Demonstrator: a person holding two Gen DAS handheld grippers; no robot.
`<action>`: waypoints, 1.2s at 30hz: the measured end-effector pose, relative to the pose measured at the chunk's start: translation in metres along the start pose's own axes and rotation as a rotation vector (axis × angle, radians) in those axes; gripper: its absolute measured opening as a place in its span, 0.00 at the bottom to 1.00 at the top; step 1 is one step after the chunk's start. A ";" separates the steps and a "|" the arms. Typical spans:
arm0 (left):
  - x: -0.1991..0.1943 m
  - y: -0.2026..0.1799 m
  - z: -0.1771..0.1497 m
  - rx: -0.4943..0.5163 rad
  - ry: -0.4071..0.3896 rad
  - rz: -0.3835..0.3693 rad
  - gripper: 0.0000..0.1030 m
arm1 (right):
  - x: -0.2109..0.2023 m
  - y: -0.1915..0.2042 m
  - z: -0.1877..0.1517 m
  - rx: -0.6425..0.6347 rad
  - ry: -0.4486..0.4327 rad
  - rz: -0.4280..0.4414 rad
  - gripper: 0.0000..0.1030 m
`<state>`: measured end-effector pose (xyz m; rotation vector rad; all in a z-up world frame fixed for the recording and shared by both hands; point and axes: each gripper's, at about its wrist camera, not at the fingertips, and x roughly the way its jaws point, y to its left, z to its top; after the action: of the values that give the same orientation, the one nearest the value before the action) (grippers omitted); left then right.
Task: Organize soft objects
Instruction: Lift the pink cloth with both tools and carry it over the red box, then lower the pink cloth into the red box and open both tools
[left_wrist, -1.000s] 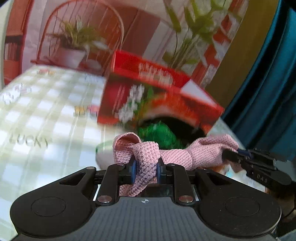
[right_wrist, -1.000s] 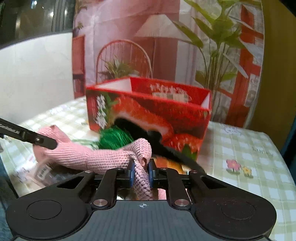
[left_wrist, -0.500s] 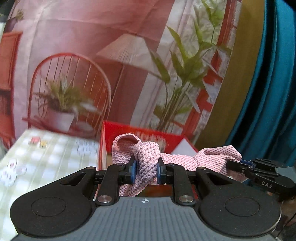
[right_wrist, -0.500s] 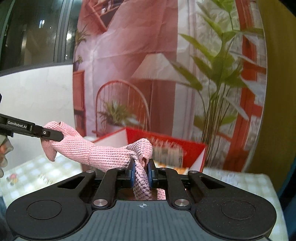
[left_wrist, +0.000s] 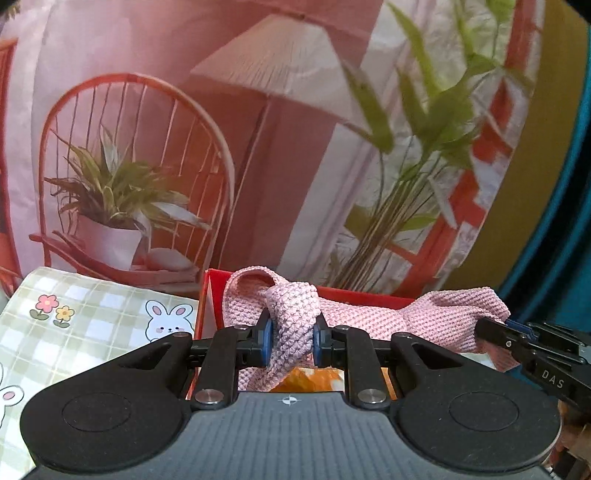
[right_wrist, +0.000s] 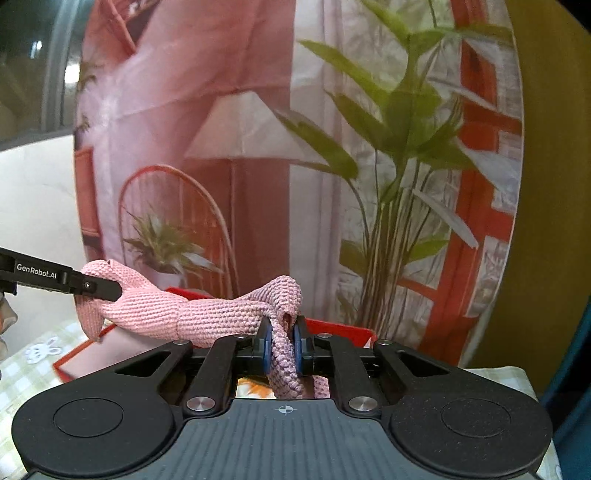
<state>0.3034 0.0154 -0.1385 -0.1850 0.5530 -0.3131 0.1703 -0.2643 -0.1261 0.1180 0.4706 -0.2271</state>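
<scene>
Two grippers were in view, and between them hung one pink knitted cloth (left_wrist: 369, 317), stretched in the air above one red box (left_wrist: 210, 306). The left gripper (left_wrist: 291, 341) had its jaws closed narrowly on one bunched end of the cloth, the knit squeezed between two blue pads (left_wrist: 265, 341). The right gripper (right_wrist: 284, 349) gripped the other end in the same way, its jaws pressed tight on a twisted fold that hung down between them. Each wrist view also caught the far gripper pinching its own end of the cloth at the frame's edge. The red box stood open on the worktop, which was covered by a green checked cloth (left_wrist: 92, 332) printed with rabbits and small flowers. Inside the box only a patch of orange (left_wrist: 314, 378) showed below the left jaws; what it was could not be told. The cloth hung over the box's opening, not inside it. The left gripper's finger read "GenRobot.AI" (right_wrist: 36, 272) in the right wrist view, and the right gripper's finger read "DAS" (left_wrist: 552, 378) in the left wrist view. Behind stood one printed backdrop (right_wrist: 258, 147) of a lamp, a chair and plants.
</scene>
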 end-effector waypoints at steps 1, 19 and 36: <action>0.006 0.001 0.002 0.007 0.007 0.003 0.22 | 0.007 -0.001 0.002 -0.004 0.012 -0.006 0.10; 0.048 0.011 0.002 0.068 0.074 0.049 0.39 | 0.118 0.007 0.000 -0.037 0.297 -0.096 0.10; 0.016 0.001 -0.006 0.106 0.067 0.057 0.59 | 0.109 0.024 0.005 -0.094 0.325 -0.081 0.68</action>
<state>0.3133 0.0104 -0.1519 -0.0562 0.6052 -0.2931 0.2728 -0.2625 -0.1704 0.0439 0.8088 -0.2660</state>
